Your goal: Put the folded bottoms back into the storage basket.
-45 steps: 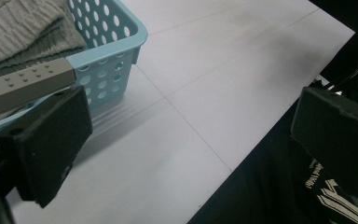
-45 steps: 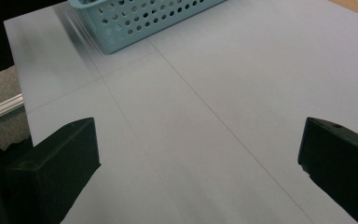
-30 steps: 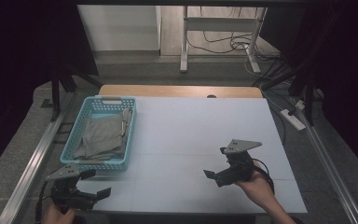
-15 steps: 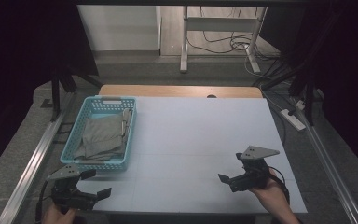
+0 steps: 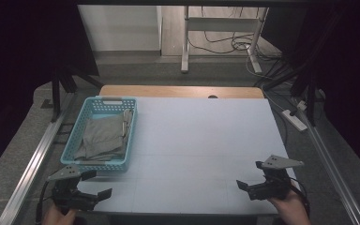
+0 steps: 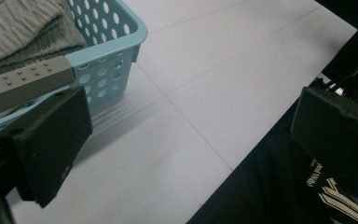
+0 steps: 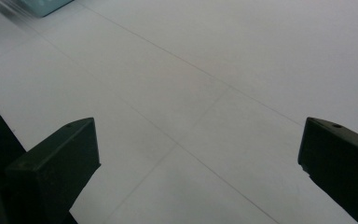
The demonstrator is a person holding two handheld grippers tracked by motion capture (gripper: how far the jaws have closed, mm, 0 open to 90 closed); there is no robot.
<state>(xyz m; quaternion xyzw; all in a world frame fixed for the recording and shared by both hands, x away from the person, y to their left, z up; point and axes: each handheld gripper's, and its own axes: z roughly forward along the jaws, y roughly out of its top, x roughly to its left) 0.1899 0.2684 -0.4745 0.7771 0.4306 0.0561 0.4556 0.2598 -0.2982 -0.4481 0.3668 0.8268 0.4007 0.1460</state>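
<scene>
A smooth white counter (image 5: 201,140) held a perforated blue plastic basket (image 5: 77,154) of folded grey cloth (image 5: 103,136). Left claw (image 5: 86,185) and right claw (image 5: 253,180) gaped wide, empty.

The left tool (image 5: 93,184) sits at the counter's near left corner, held by the left hand (image 5: 58,216) from below the near edge, its jaws spread wide with nothing between them. The right tool (image 5: 249,183) sits near the counter's near right corner, gripped by the right hand (image 5: 291,209), jaws likewise wide apart and empty.

White table (image 5: 201,140), light-blue basket (image 5: 77,140) of grey cloth (image 5: 101,136) at its left edge.
</scene>
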